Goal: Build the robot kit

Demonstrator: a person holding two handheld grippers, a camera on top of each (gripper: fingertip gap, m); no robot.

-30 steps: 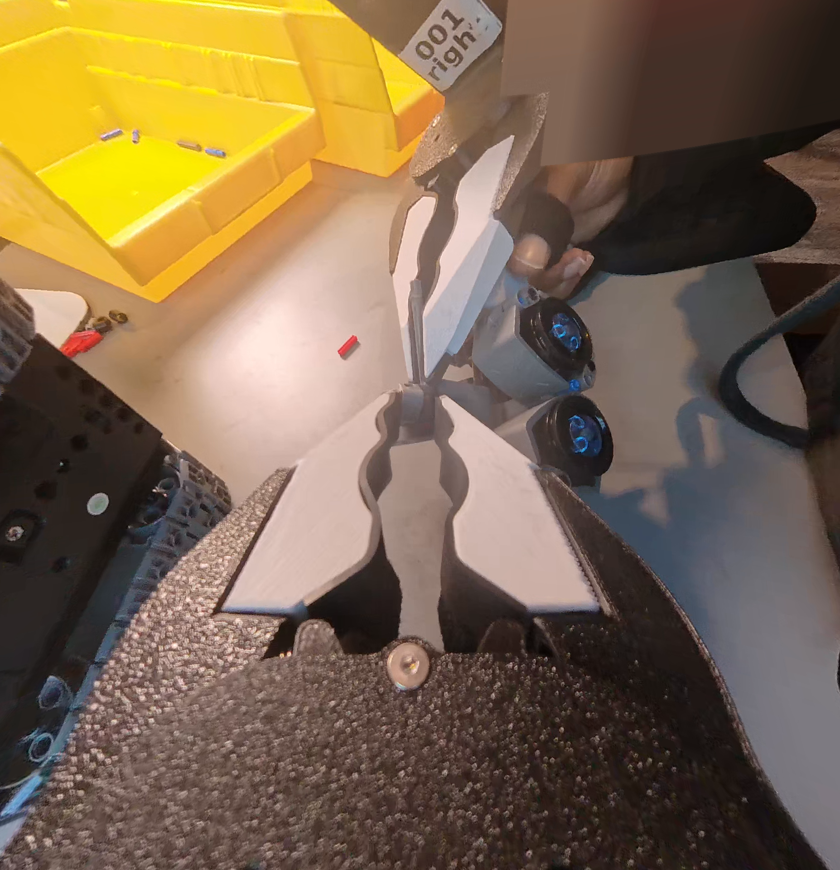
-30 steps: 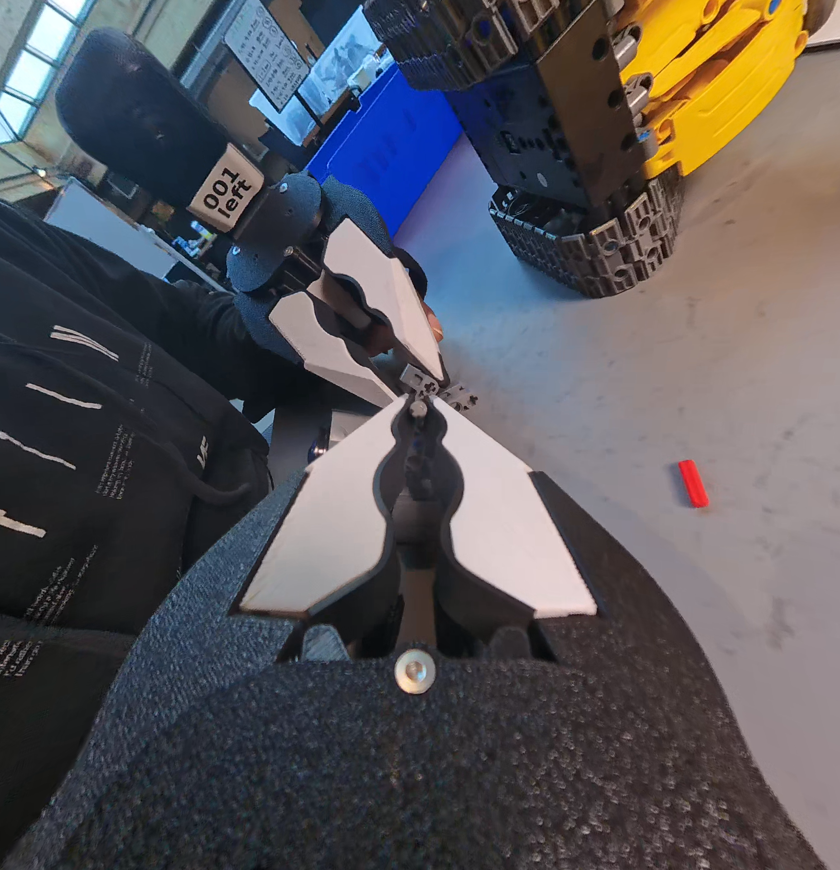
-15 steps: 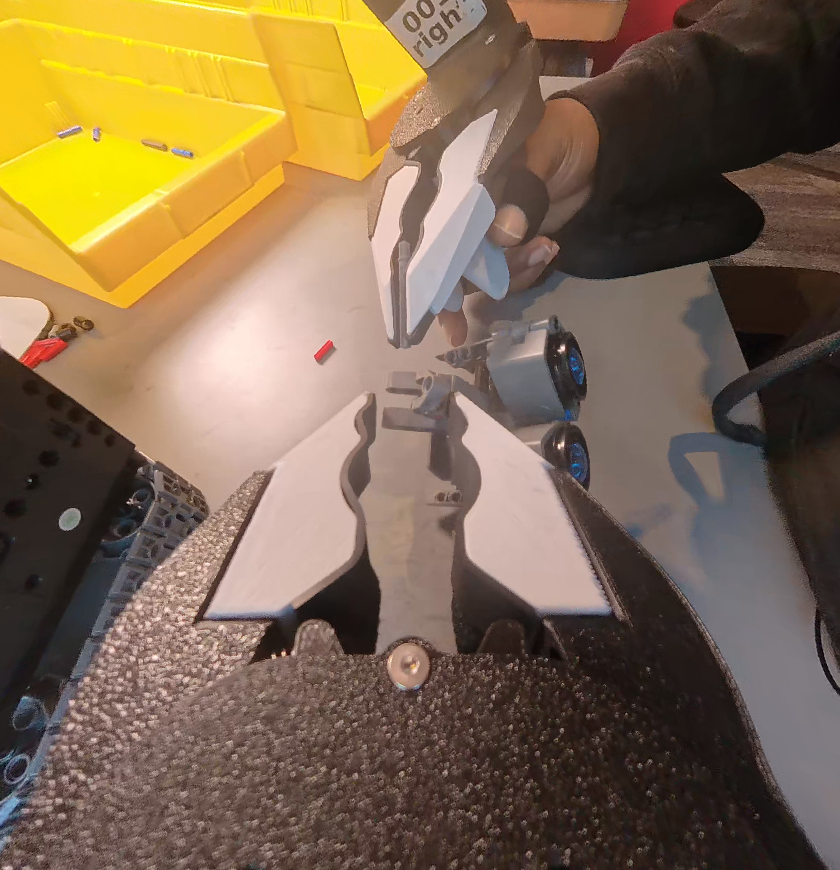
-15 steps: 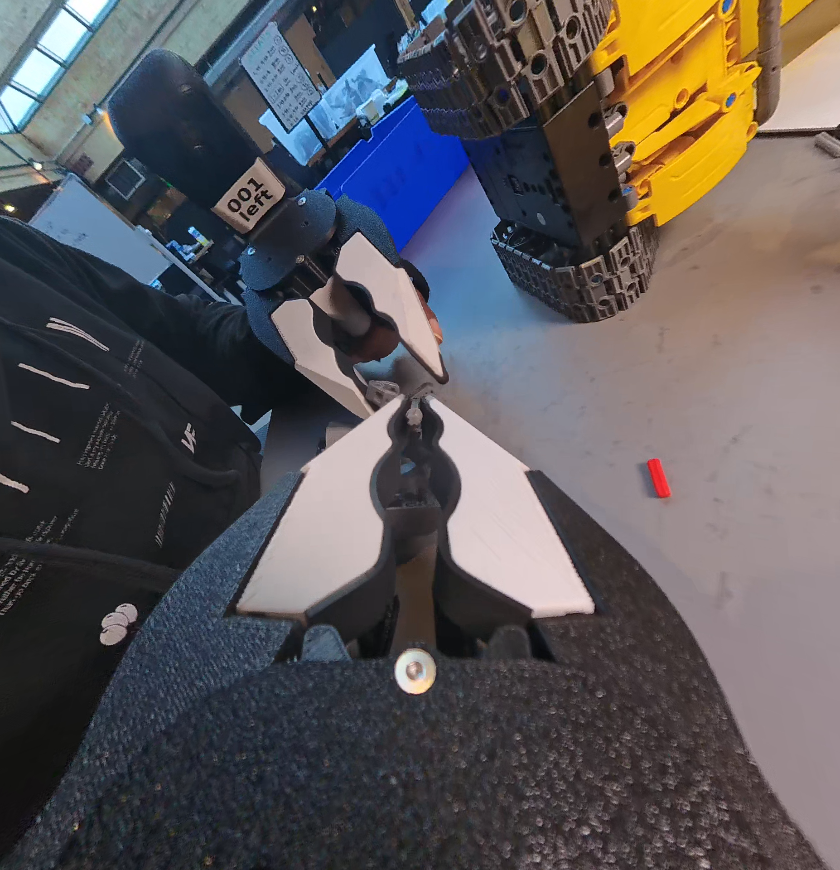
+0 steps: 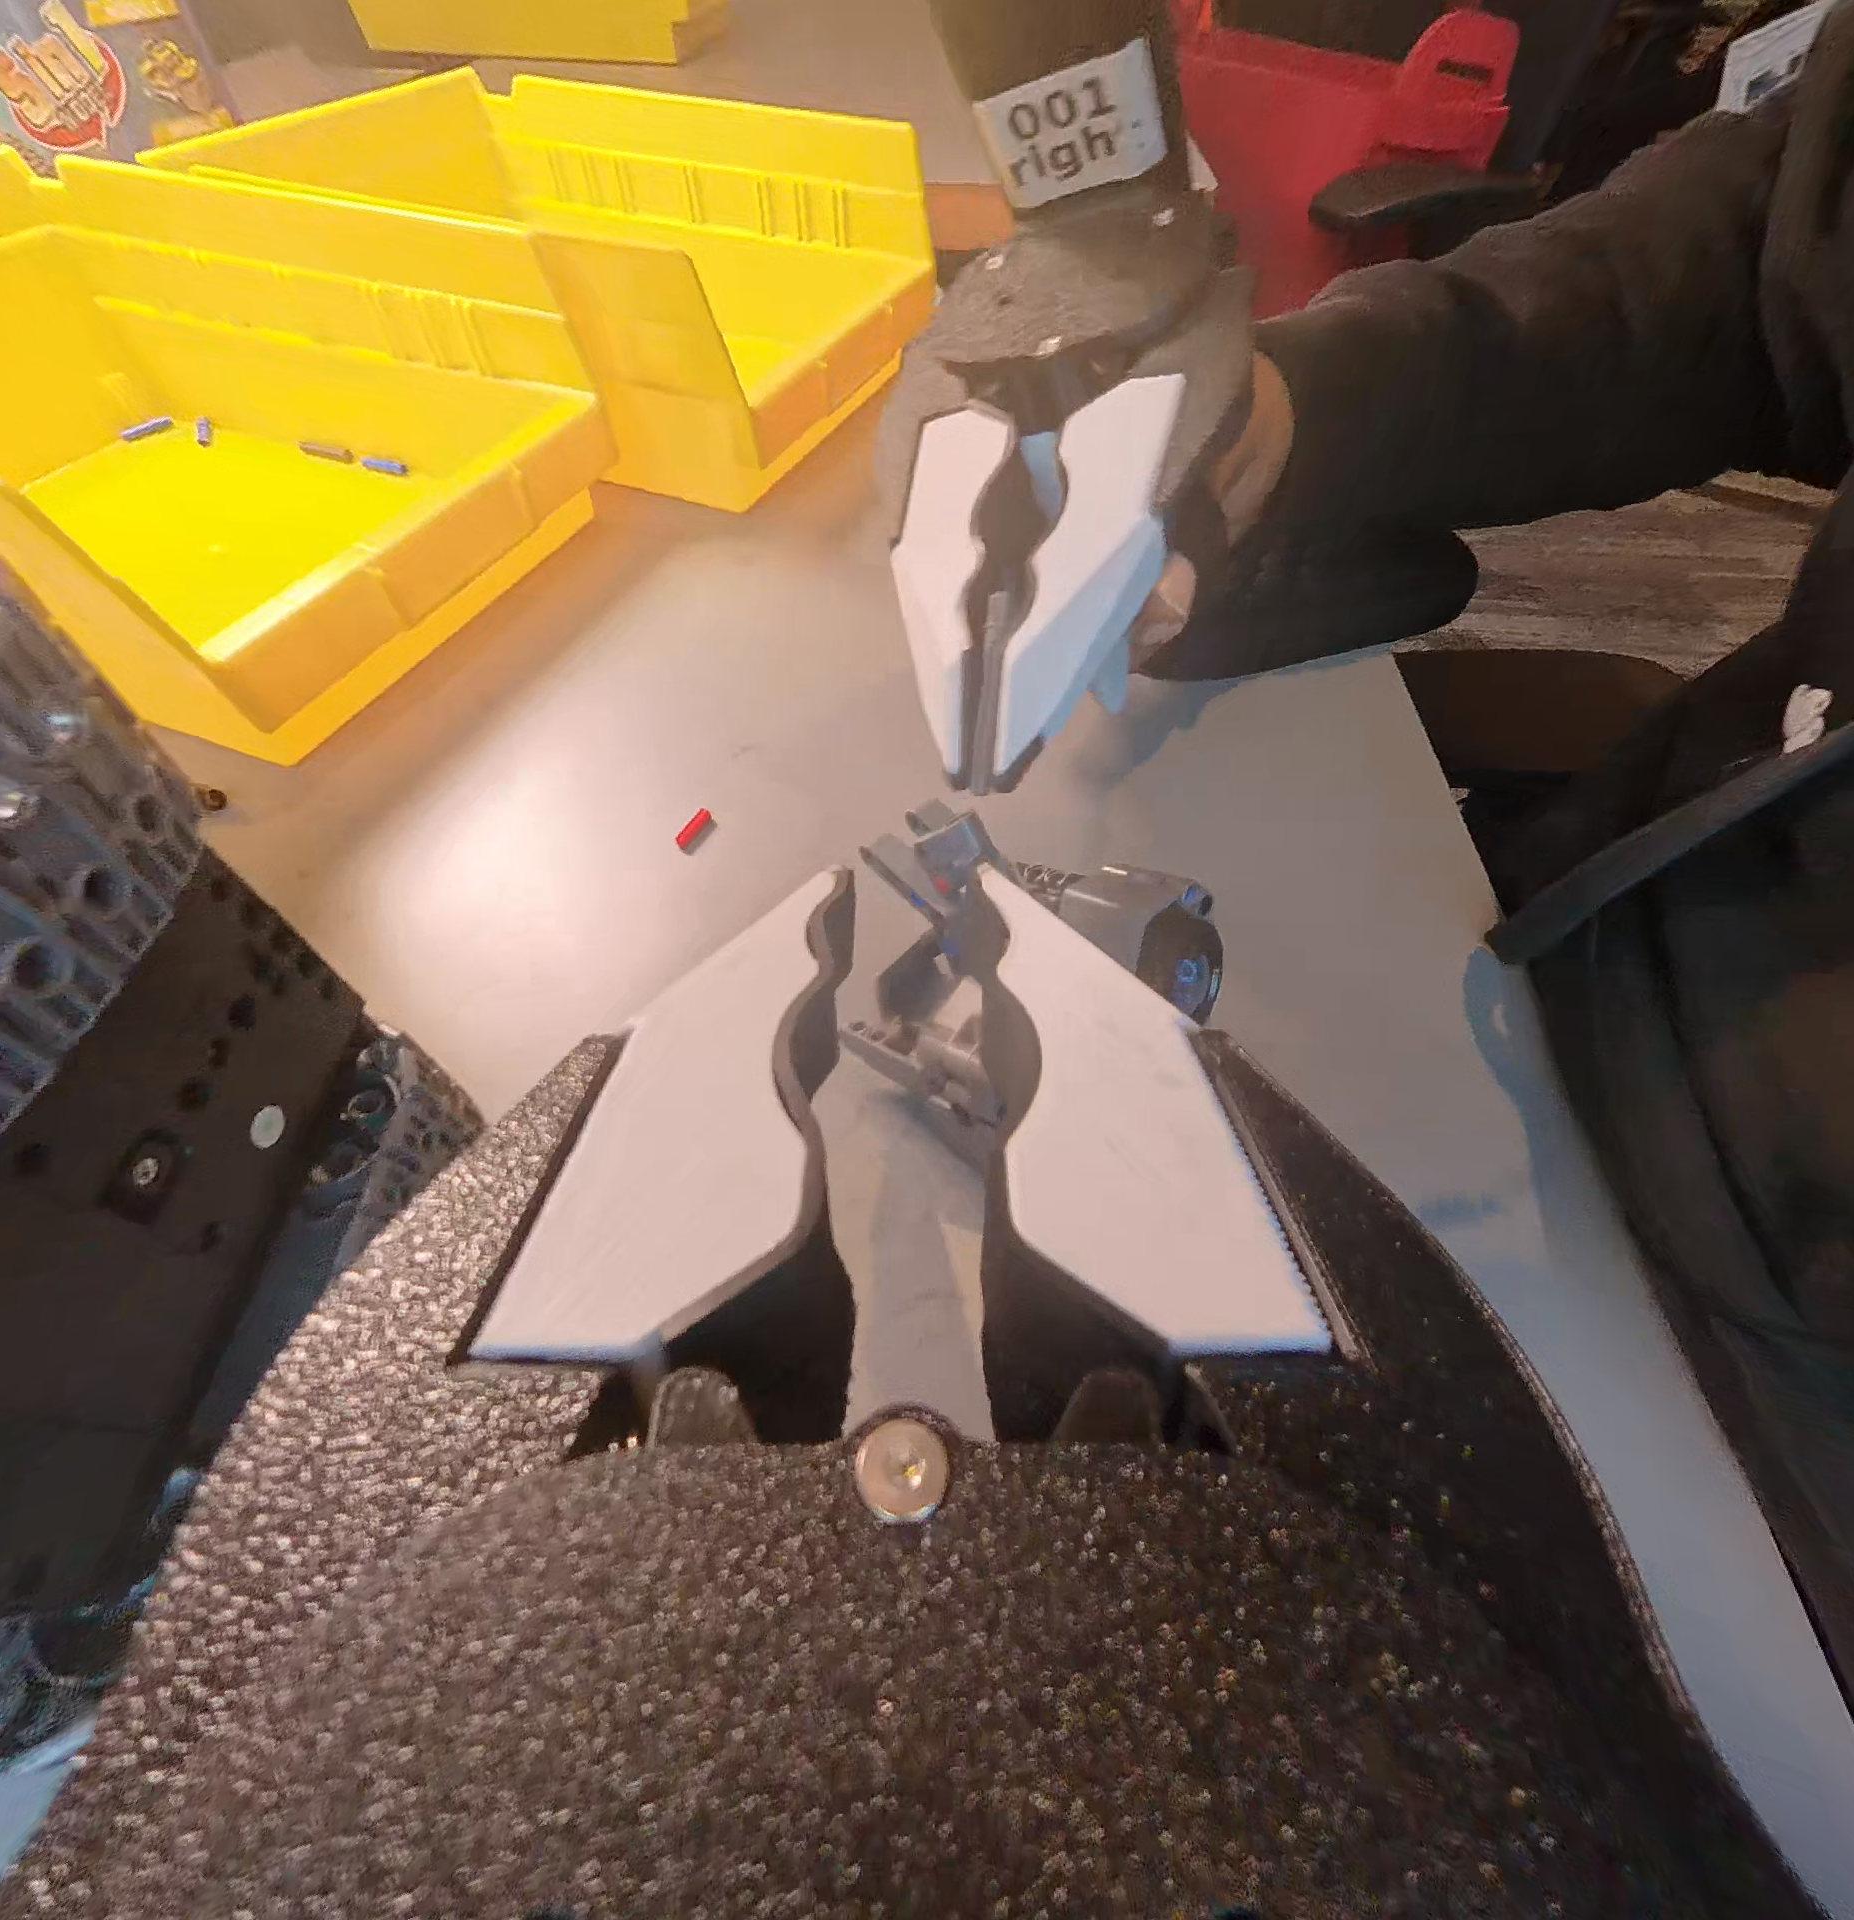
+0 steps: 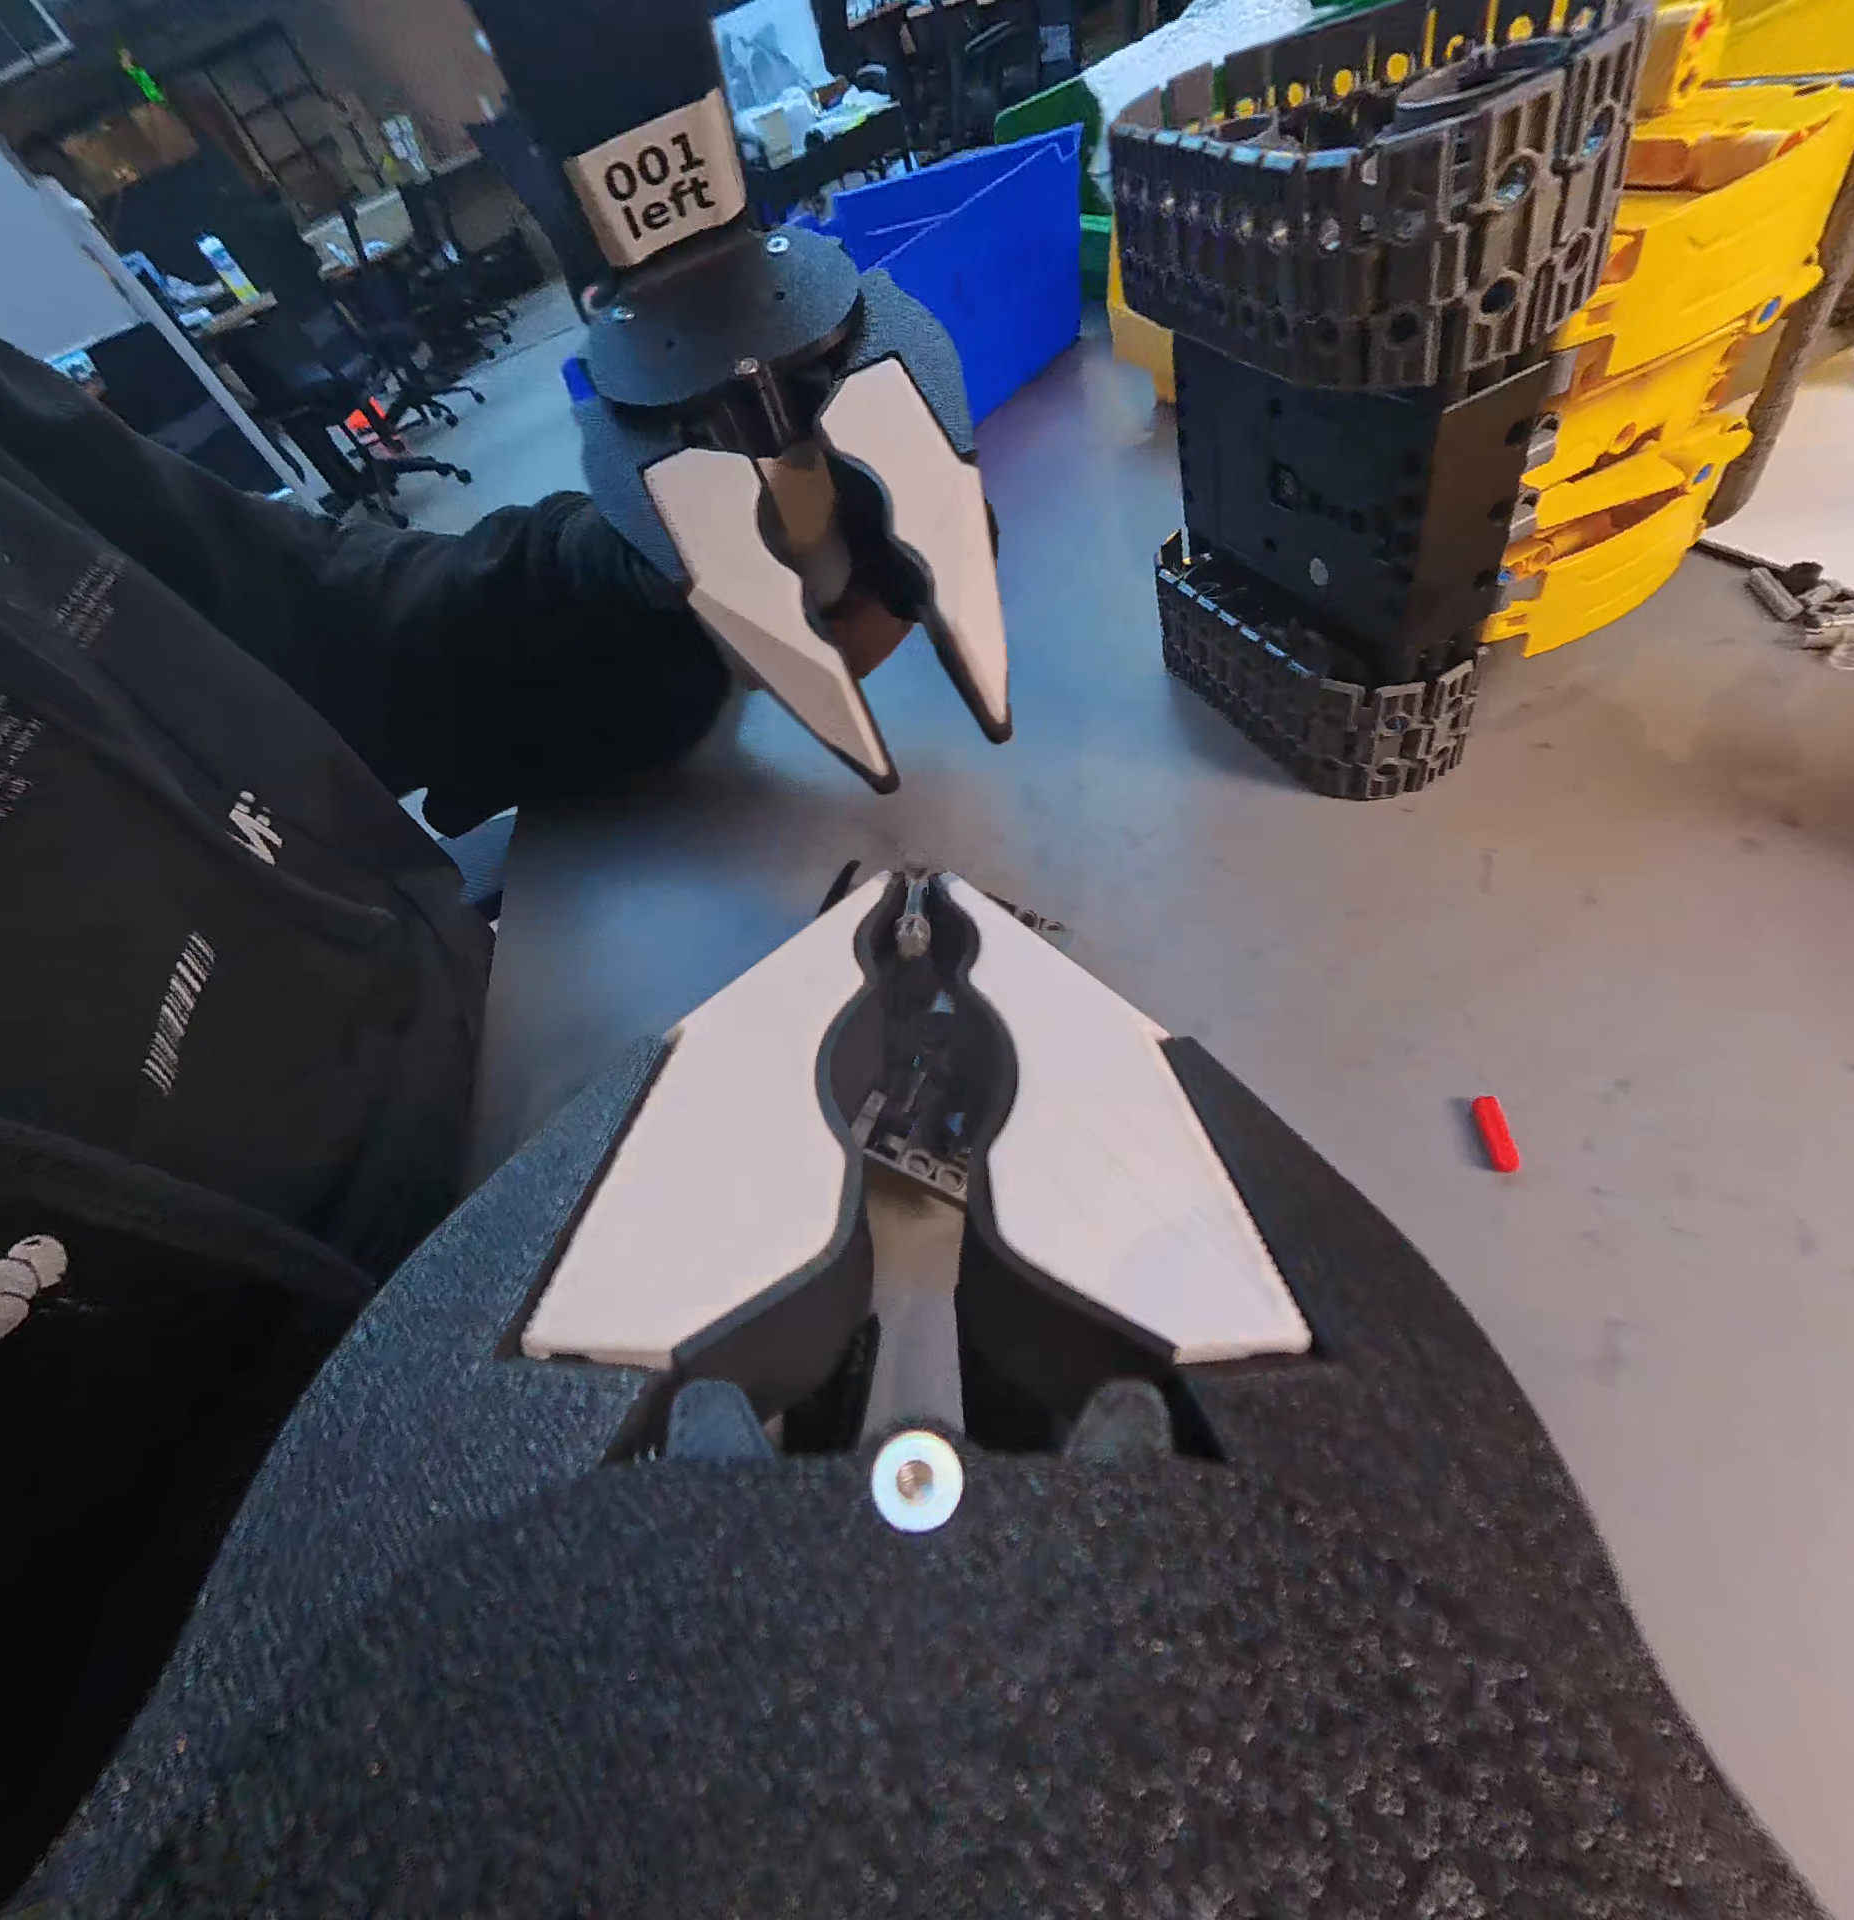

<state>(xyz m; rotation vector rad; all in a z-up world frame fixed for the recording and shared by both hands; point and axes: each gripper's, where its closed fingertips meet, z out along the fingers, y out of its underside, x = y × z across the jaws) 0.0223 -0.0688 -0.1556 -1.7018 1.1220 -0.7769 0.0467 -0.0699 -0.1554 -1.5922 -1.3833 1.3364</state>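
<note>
A thin grey rod (image 6: 910, 923) is pinched between the pressed-together tips of the right gripper (image 6: 912, 883), which is held just above a small grey brick-built assembly (image 5: 944, 935) lying on the matte grey surface (image 5: 549, 883). The assembly is made of studded, hole-pierced plastic beams with blue and red pins, and a boxy grey block with a round black, blue-centred wheel (image 5: 1177, 961) is seen at its far side. The left gripper (image 5: 918, 904) is held over the same assembly with its fingers spread; parts of the assembly are framed in the gap, but whether they are touched cannot be told. Both pairs of fingers are flat, pale, pointed wedges with wavy dark inner edges, set in rough, speckled black housings. A short red peg (image 5: 694, 829) lies alone on the surface, near the assembly, to its left in the left wrist view. Farther off on that side, glossy yellow open-fronted bins (image 5: 279, 540) are ranged, with a few small pins in one. A bulky black and yellow model with ribbed grey tracks (image 6: 1370, 468) stands well apart from the assembly.
</note>
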